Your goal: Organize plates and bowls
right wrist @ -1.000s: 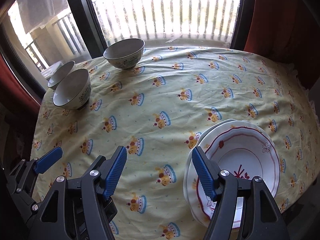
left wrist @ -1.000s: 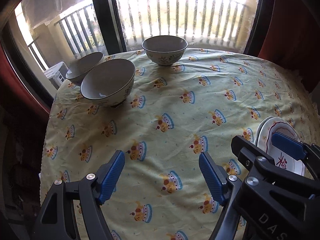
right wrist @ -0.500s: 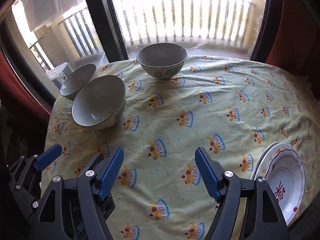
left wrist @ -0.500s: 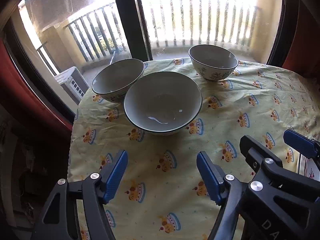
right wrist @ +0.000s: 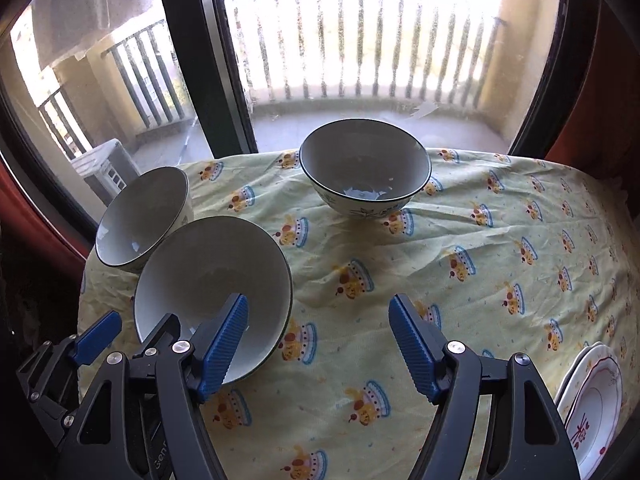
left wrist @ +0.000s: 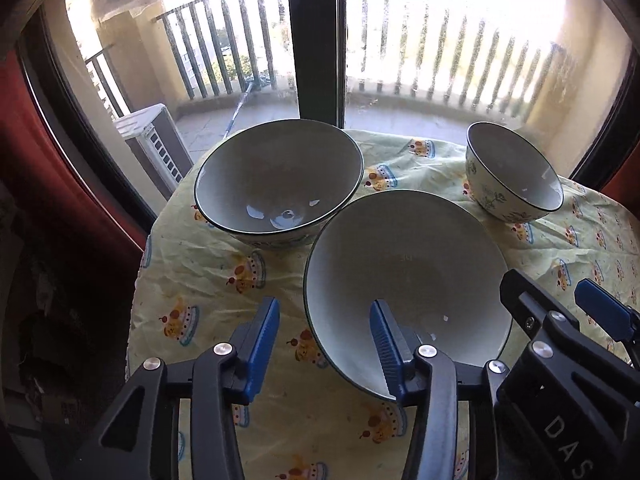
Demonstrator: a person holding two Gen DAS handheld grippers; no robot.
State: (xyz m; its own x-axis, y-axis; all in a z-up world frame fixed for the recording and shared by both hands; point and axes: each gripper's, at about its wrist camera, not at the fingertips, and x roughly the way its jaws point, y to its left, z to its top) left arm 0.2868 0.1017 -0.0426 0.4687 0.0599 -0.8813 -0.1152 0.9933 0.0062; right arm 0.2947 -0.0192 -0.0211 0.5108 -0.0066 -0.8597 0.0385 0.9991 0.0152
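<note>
Three white bowls with dark rims stand on the yellow tablecloth. The near bowl (left wrist: 408, 280) (right wrist: 212, 280) sits right in front of my left gripper (left wrist: 326, 344), which is open; its right finger is over the bowl's inside and its left finger is outside the near rim. A second bowl (left wrist: 278, 182) (right wrist: 142, 216) stands behind it at the left edge. The third bowl (left wrist: 514, 172) (right wrist: 366, 166) stands far right. My right gripper (right wrist: 318, 340) is open and empty to the right of the near bowl. Stacked red-rimmed plates (right wrist: 596, 400) lie at the right edge.
The round table (right wrist: 500, 240) ends just behind the bowls at a window with a dark frame (left wrist: 316, 40). The table's left edge drops off beside the bowls. Red curtains hang at both sides.
Both grippers have moved forward and left towards the bowls. My left gripper has come up to the near bowl, its fingers now straddling the rim. The plates have slid to the right edge of view.
</note>
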